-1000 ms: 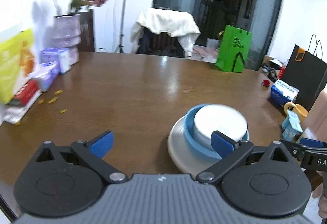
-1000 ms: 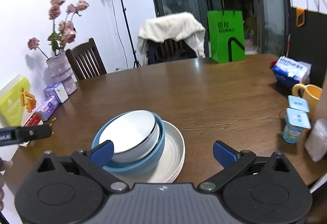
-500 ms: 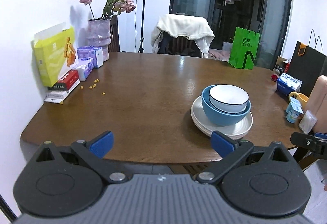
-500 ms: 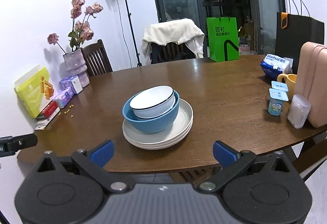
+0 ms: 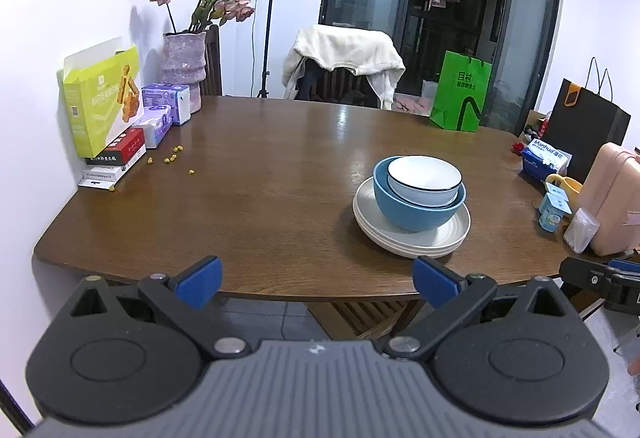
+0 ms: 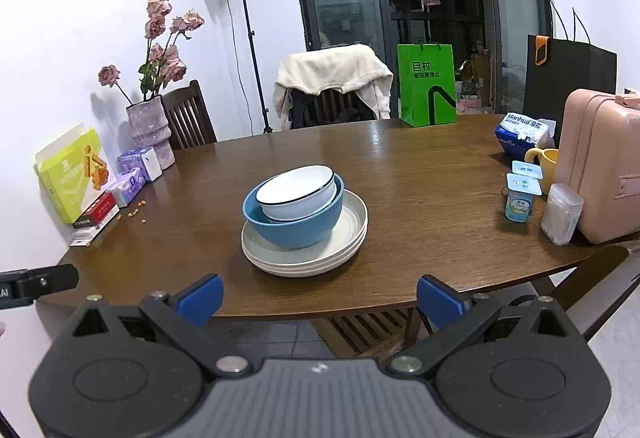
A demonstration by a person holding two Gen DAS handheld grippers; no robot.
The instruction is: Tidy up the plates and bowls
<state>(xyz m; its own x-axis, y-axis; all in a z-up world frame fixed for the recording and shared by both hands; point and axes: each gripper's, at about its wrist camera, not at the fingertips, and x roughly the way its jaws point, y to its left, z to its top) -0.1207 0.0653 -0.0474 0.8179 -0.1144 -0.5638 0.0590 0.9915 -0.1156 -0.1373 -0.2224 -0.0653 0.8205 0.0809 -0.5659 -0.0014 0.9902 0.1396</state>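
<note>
The crockery was gathered into a single nested stack on the worktop (image 5: 260, 174), toward its near right part as seen from the left wrist view. A white bowl (image 6: 296, 192) with a dark rim was seated inside a larger blue bowl (image 6: 294, 224), and the blue bowl was set on a pile of cream plates (image 6: 348, 238). The order ran from widest at the bottom to smallest at the top, which was judged to be why the stack looked stable: each piece was cradled by the one beneath it. The white bowl was seen to sit slightly tilted and off-centre within the blue one, leaning toward the far rim.

The left tool (image 5: 316, 278) was held off the near edge of the worktop, released, with its blue pads spread wide and nothing between them. The right tool (image 6: 318, 296) was held likewise, spread and empty, in front of the stack and well apart from it. Neither tool was touching any dish. From that arrangement the organizing was judged to be essentially done, with both tools held clear so that the stack would not be knocked.

The clutter was kept to the worktop's margins: a yellow box (image 5: 102, 98) and vase (image 5: 184, 62) at the left, a yogurt cup (image 6: 520, 198), a yellow mug (image 6: 546, 160) and a pink case (image 6: 600, 166) at the right. The stack was thereby left with open wood around it.
</note>
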